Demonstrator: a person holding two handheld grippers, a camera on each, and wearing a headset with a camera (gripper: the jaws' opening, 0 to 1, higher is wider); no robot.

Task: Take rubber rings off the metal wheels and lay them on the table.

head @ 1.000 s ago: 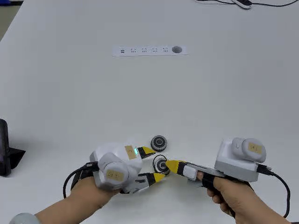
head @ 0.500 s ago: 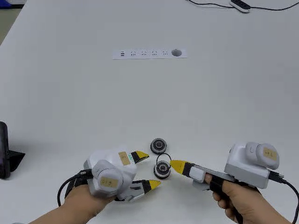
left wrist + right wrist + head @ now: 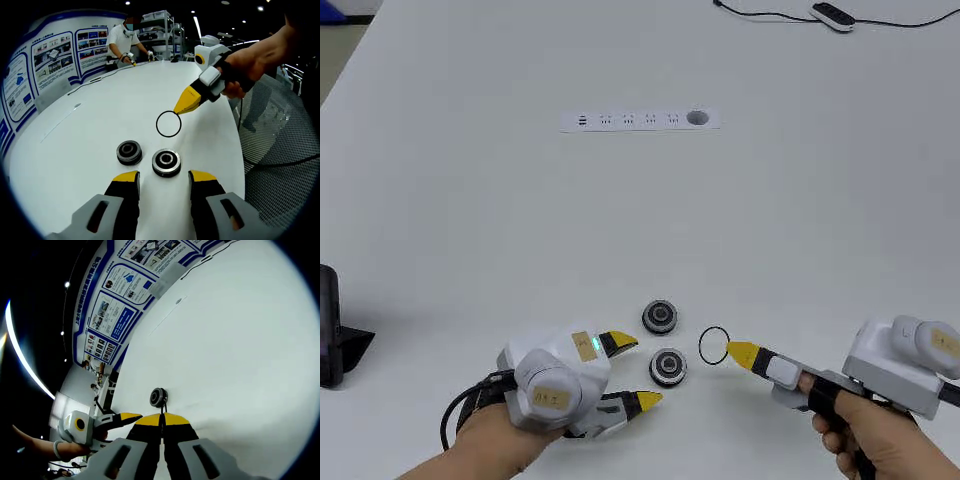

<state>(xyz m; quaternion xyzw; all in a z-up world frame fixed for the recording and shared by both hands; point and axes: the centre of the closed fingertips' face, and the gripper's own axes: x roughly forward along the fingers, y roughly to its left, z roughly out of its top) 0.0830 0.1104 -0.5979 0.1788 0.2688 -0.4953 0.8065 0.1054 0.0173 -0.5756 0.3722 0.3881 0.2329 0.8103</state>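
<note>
The rubber ring (image 3: 714, 346) looks thin, light and floppy. I judge it will sag and could slip, so a firm pinch on the band itself suits it. My right hand-held gripper (image 3: 735, 352) is closed on its edge, just beside the nearer wheel (image 3: 668, 366); I cannot tell if the ring touches the desk (image 3: 800, 220). My left hand-held gripper (image 3: 633, 371) stands wide, that wheel just ahead of its tips. The second wheel (image 3: 660, 316) sits close behind. Both look heavy and stiff. The power strip (image 3: 640, 119) lies well apart, so nothing blocks a laydown.
</note>
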